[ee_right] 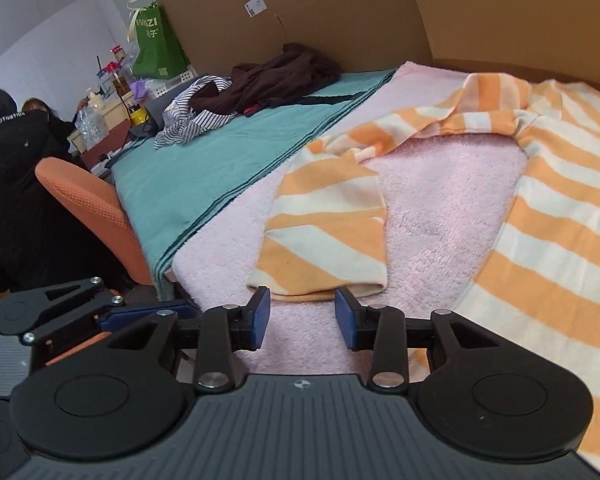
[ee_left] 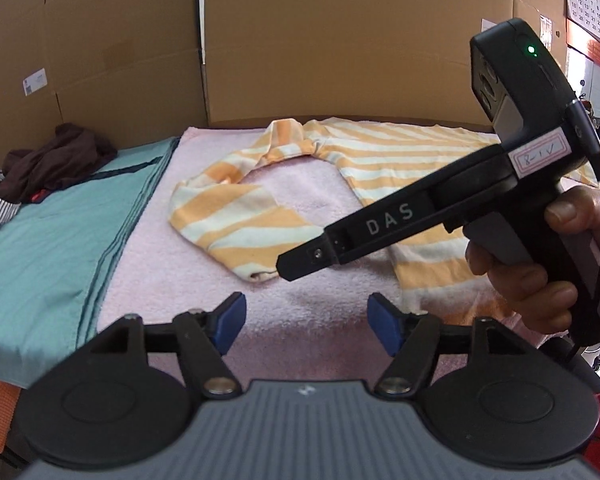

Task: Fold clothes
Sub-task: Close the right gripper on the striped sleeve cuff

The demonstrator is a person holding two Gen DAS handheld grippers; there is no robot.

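An orange-and-white striped top [ee_left: 400, 148] lies spread on a pink towel [ee_left: 300, 292]; its left sleeve [ee_left: 236, 224] bends forward toward me. In the right wrist view the sleeve [ee_right: 328, 232] ends with its cuff just ahead of my right gripper [ee_right: 302, 316], which is open and empty, low over the towel [ee_right: 440, 208]. My left gripper [ee_left: 306, 326] is open and empty, above the towel in front of the cuff. The right gripper [ee_left: 288, 268] also shows in the left wrist view, its tip next to the cuff.
A teal cloth [ee_left: 60, 224] lies left of the towel, with a dark brown garment [ee_left: 56, 160] and a striped one [ee_right: 192, 120] on it. Cardboard boxes [ee_left: 340, 40] stand behind. An orange chair [ee_right: 96, 212] and people sit at the left.
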